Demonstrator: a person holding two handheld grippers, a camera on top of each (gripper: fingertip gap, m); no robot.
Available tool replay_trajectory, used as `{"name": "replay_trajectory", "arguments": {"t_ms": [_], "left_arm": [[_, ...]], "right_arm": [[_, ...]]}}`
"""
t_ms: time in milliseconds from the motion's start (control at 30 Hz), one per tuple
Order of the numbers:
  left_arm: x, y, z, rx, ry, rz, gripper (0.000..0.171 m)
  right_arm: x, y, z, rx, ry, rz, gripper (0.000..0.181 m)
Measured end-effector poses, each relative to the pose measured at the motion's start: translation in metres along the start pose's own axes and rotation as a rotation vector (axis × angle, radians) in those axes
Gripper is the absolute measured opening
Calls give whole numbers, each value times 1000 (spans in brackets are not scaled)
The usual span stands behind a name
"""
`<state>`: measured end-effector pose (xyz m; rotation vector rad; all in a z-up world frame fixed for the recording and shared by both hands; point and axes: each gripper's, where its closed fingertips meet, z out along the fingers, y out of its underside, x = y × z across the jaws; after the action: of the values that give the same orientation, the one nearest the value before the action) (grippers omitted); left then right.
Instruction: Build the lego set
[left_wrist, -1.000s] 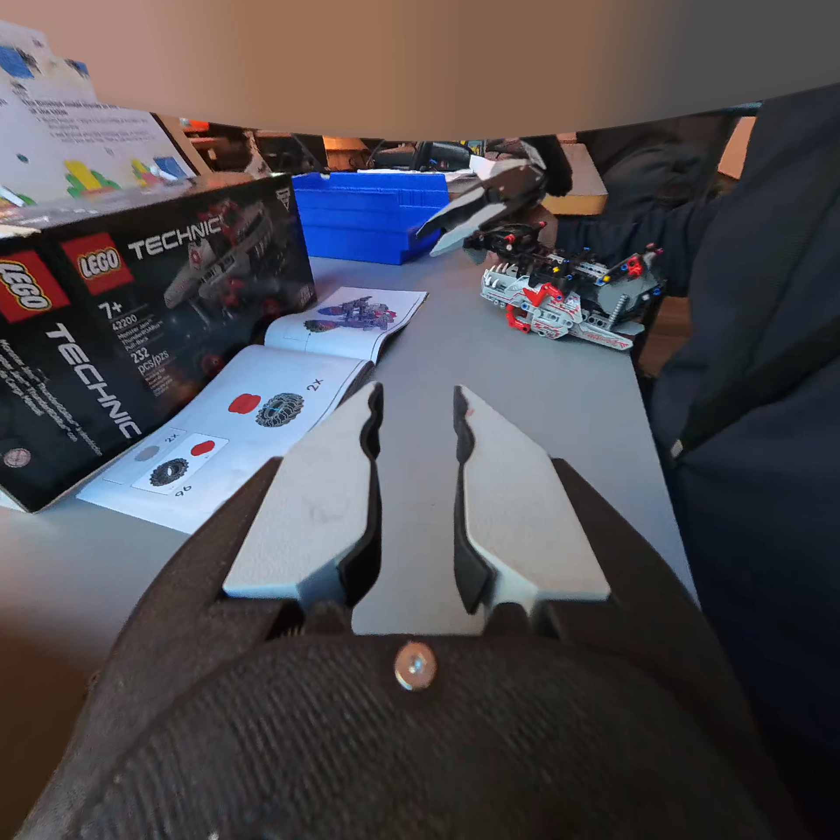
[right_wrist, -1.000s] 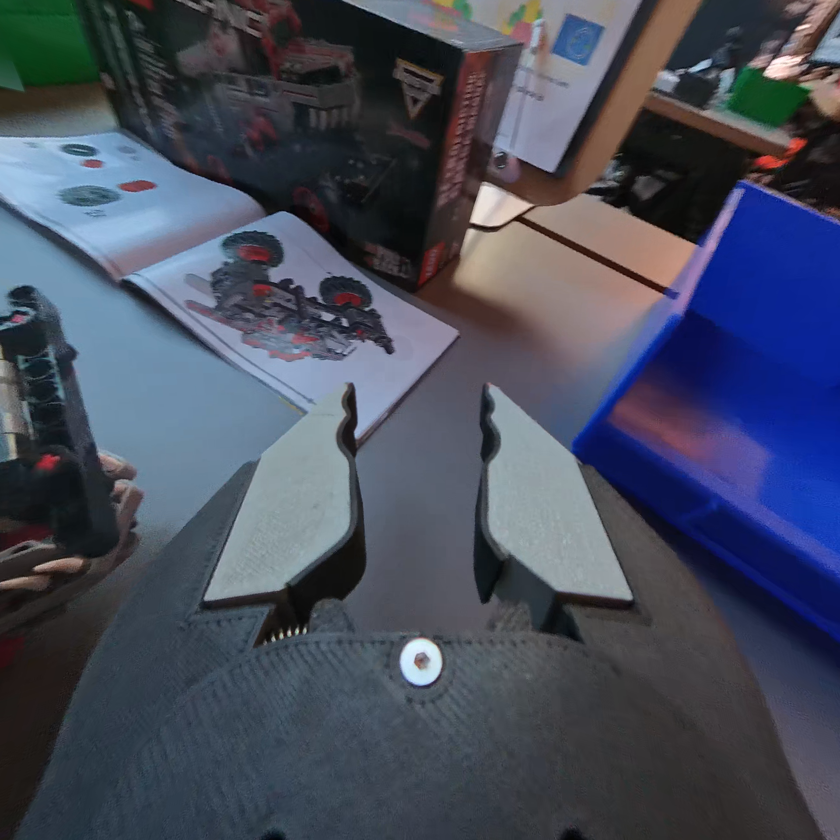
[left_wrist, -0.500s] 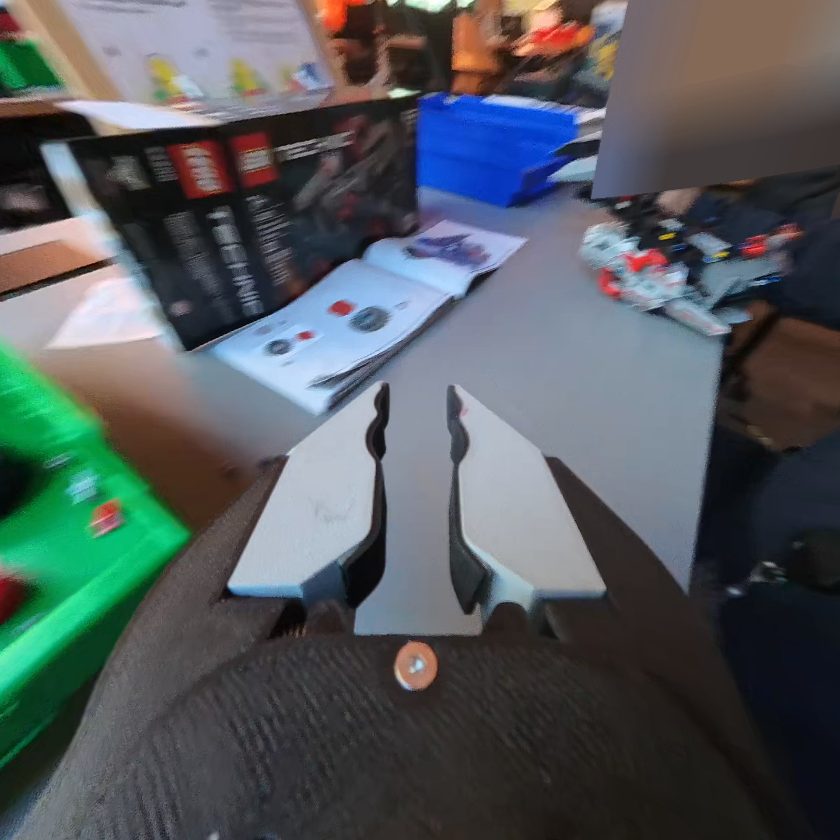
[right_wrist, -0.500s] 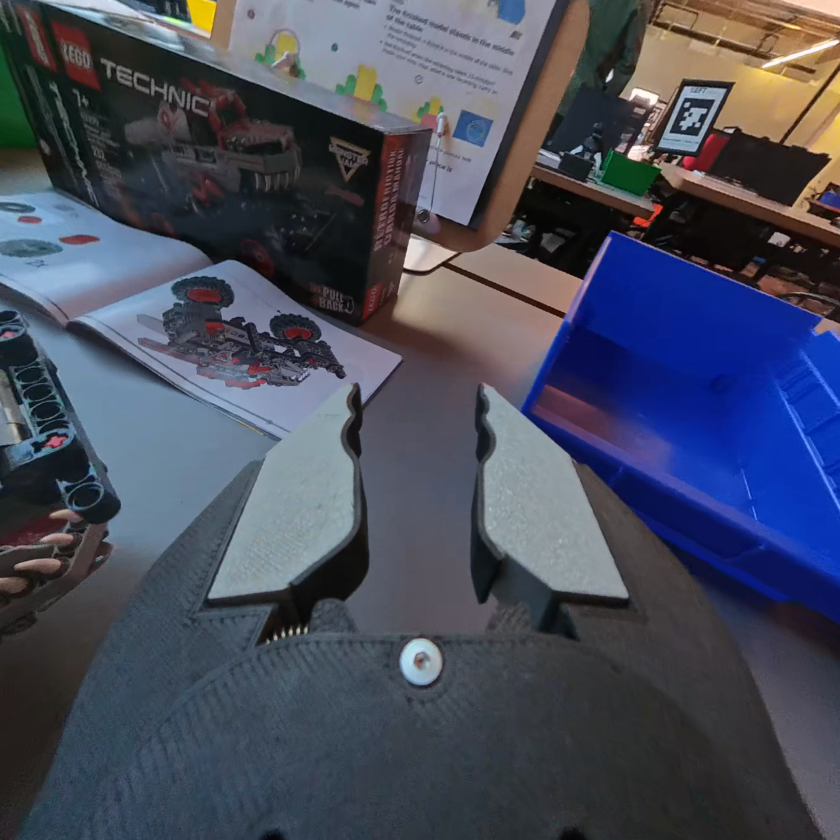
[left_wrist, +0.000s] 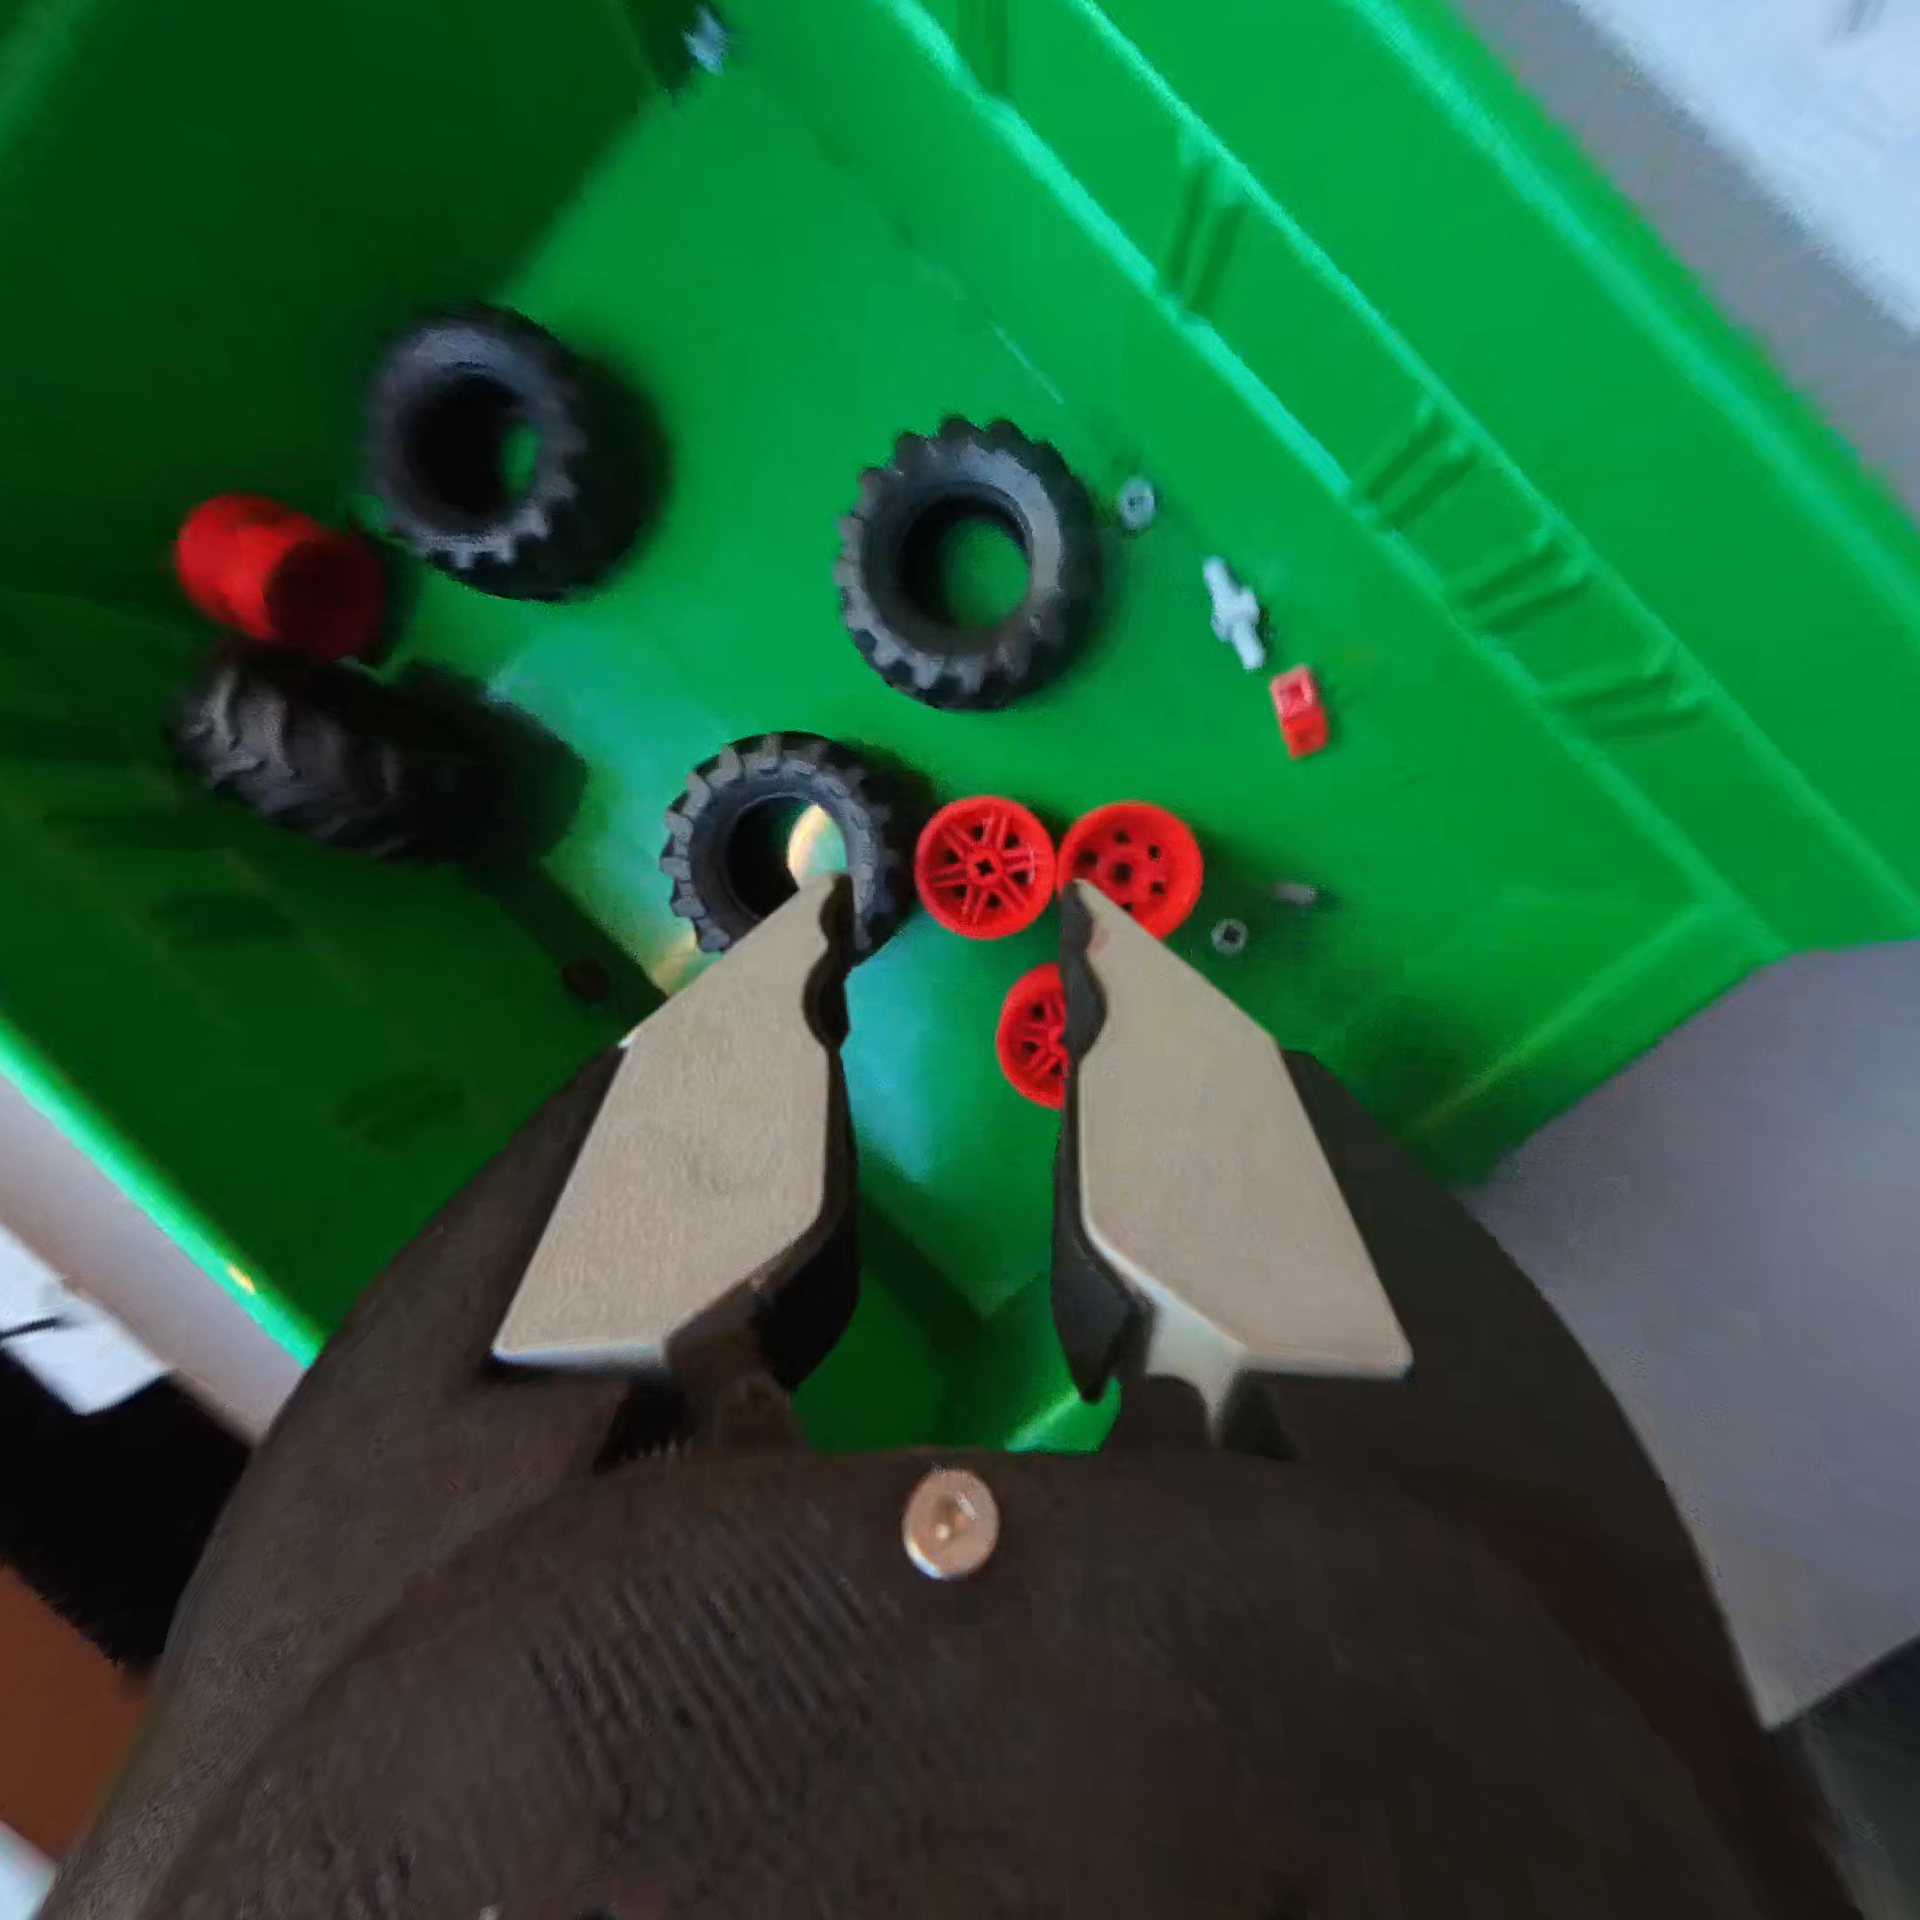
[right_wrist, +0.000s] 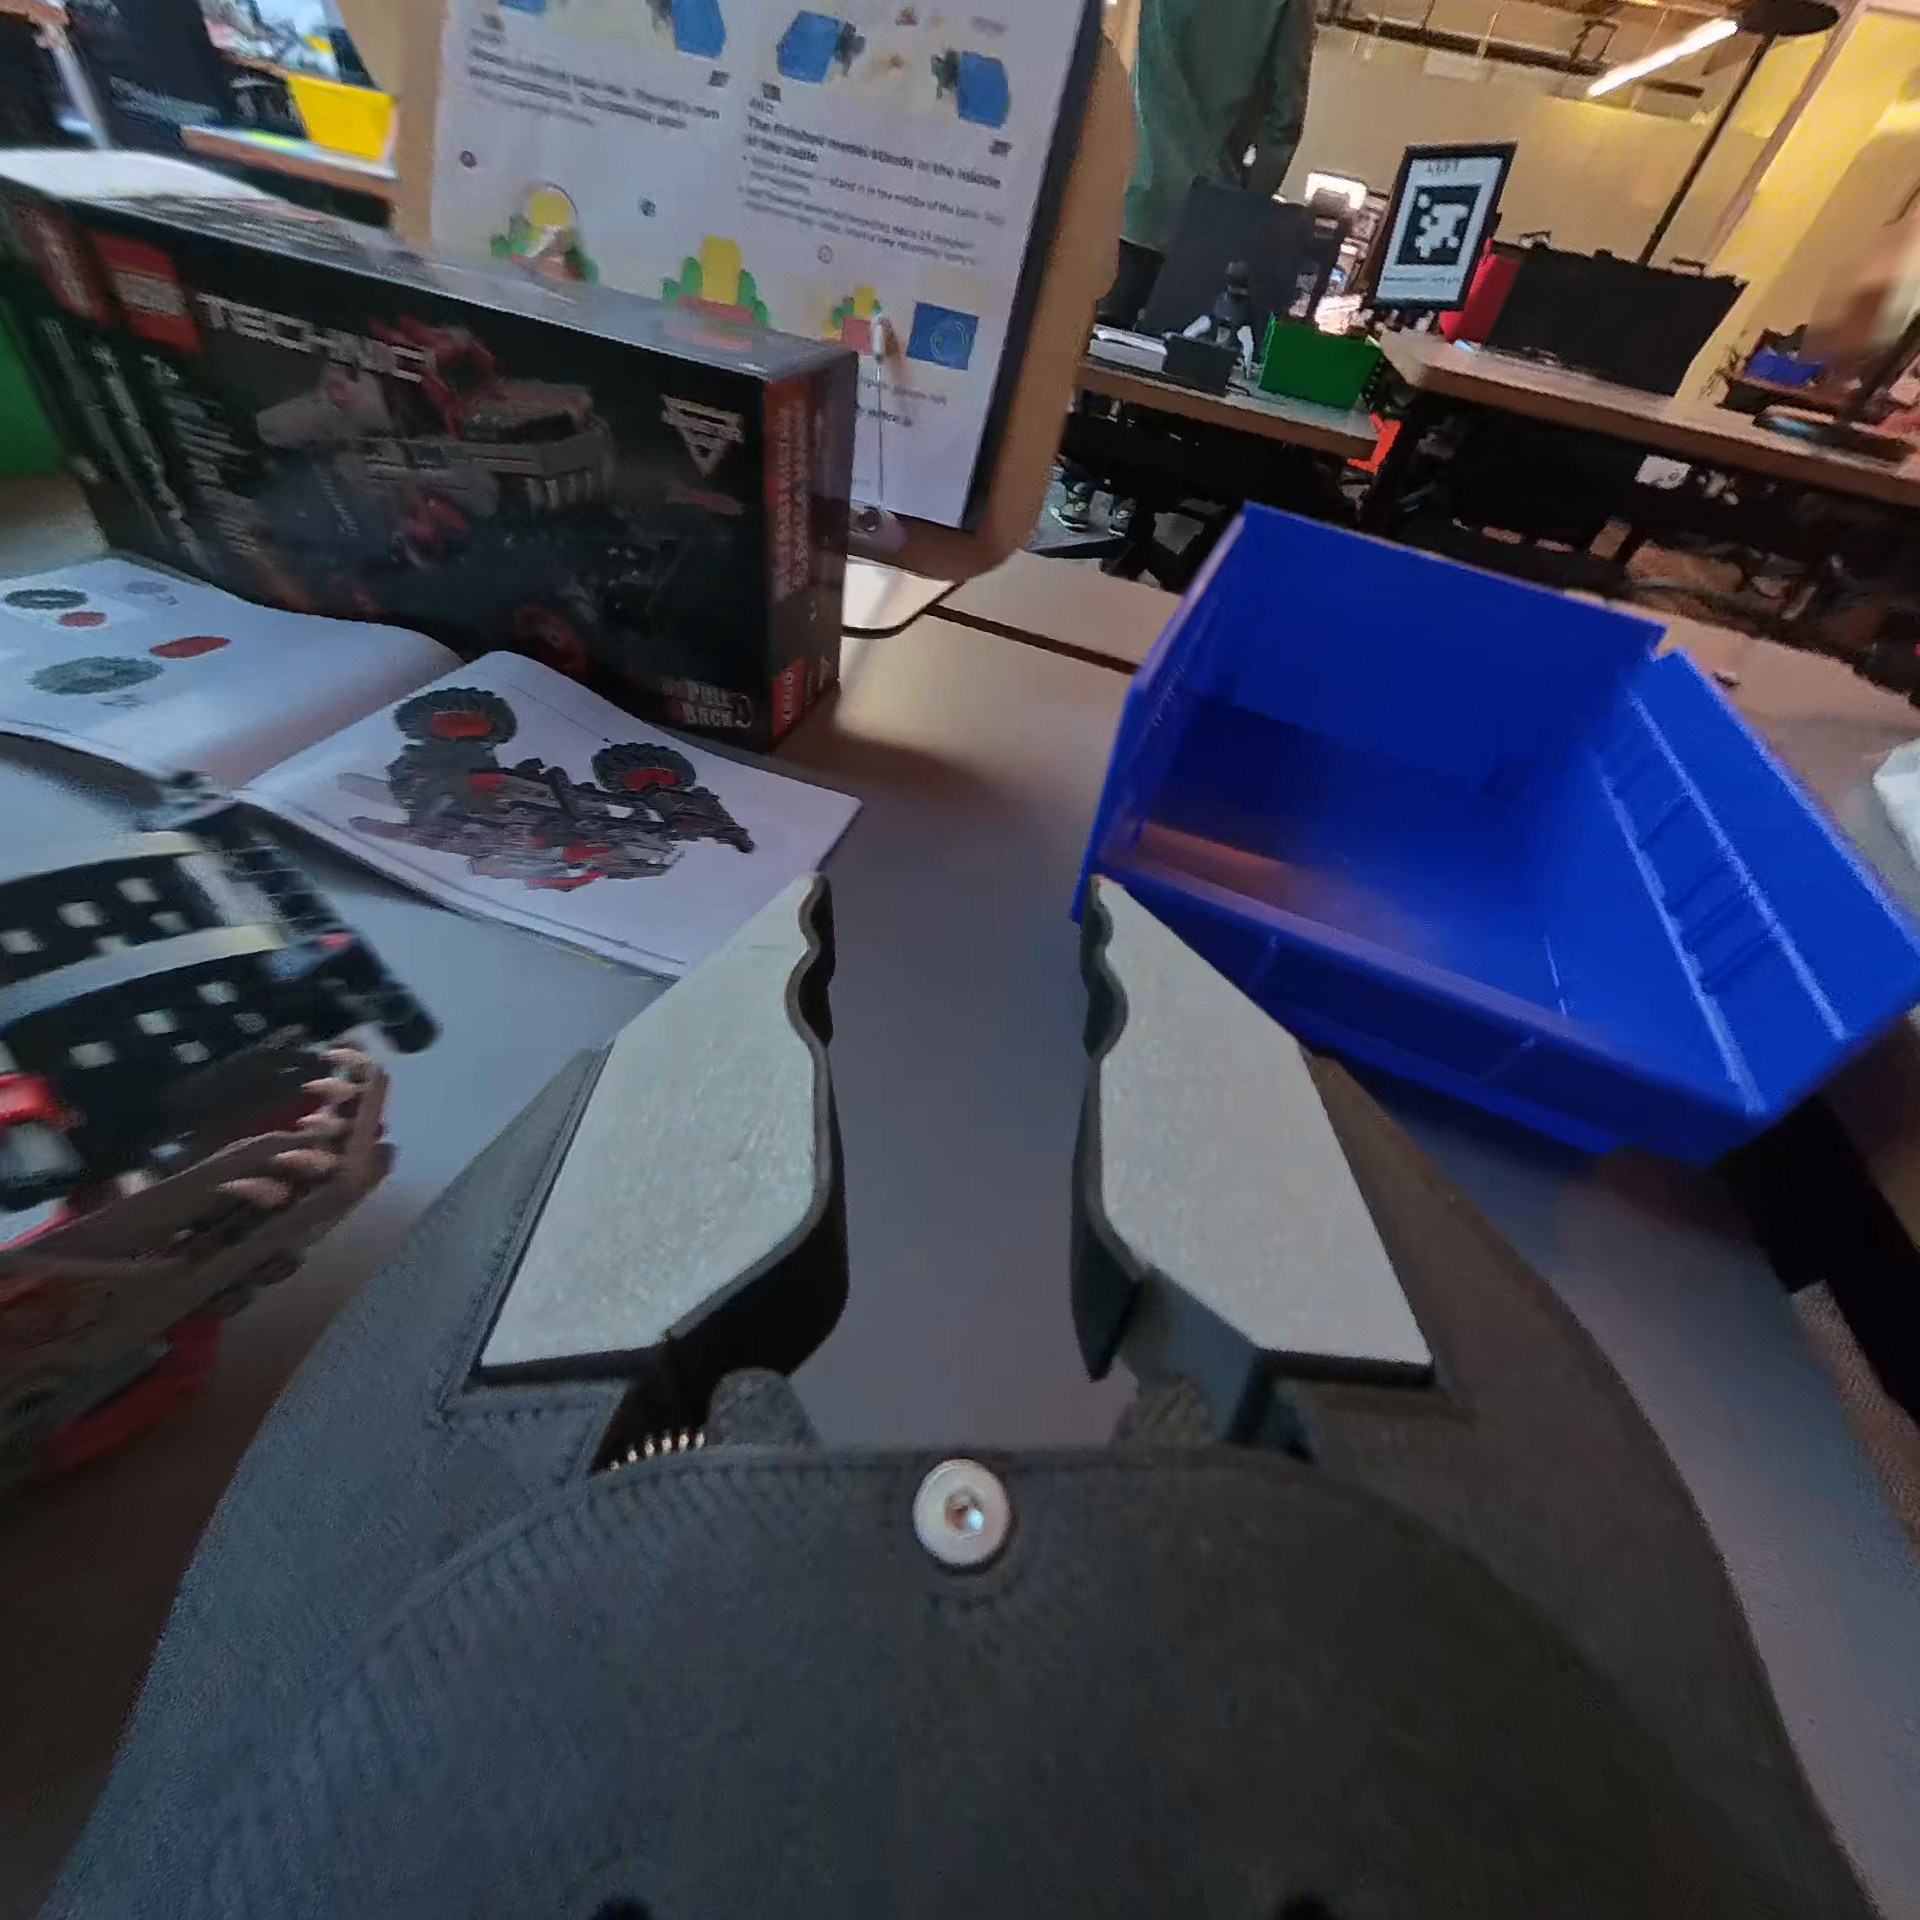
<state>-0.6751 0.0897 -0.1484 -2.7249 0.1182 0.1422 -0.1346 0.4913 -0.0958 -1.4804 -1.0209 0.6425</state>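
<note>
My left gripper (left_wrist: 951, 904) is open and empty, pointing down into a green bin (left_wrist: 1299, 343). The bin holds several black tyres, one (left_wrist: 774, 836) just beyond my left fingertip and another (left_wrist: 966, 566) farther in. Three red wheel hubs lie near my fingertips: one (left_wrist: 982, 868) between them, one (left_wrist: 1132, 862) by the right fingertip, one (left_wrist: 1034, 1034) partly hidden behind the right finger. My right gripper (right_wrist: 951, 925) is open and empty above the grey table (right_wrist: 956, 831). The partly built black, red and grey model (right_wrist: 156, 1039) lies blurred at the left of the right wrist view.
A red cylinder piece (left_wrist: 275, 577), a small red brick (left_wrist: 1299, 707) and small grey pins (left_wrist: 1236, 608) also lie in the green bin. An empty blue bin (right_wrist: 1507, 862), the open instruction booklet (right_wrist: 551, 800) and the black set box (right_wrist: 447, 468) stand on the table. Some 70 centimeters of space lies between my two pairs of fingers. The small red brick (left_wrist: 1299, 707) lies some 7 centimeters from my left tips, 60 centimeters from my right tips.
My left gripper has swung left from the table and tipped down into the green bin, its jaws a little wider. My right gripper has tilted upward and drawn back a little from the booklet.
</note>
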Motion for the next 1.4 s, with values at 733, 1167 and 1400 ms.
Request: {"name": "replay_trajectory", "arguments": {"t_ms": [733,1167,1400], "left_arm": [[41,26,-78,56,-68,149,14],[213,111,-32,101,98,176,14],[213,107,-32,170,99,87,20]], "right_arm": [[-477,-210,113,-298,-1082,-666,19],[-646,-95,230,-718,-1102,-992,36],[-647,-54,244,-885,-1049,-1077,39]]}}
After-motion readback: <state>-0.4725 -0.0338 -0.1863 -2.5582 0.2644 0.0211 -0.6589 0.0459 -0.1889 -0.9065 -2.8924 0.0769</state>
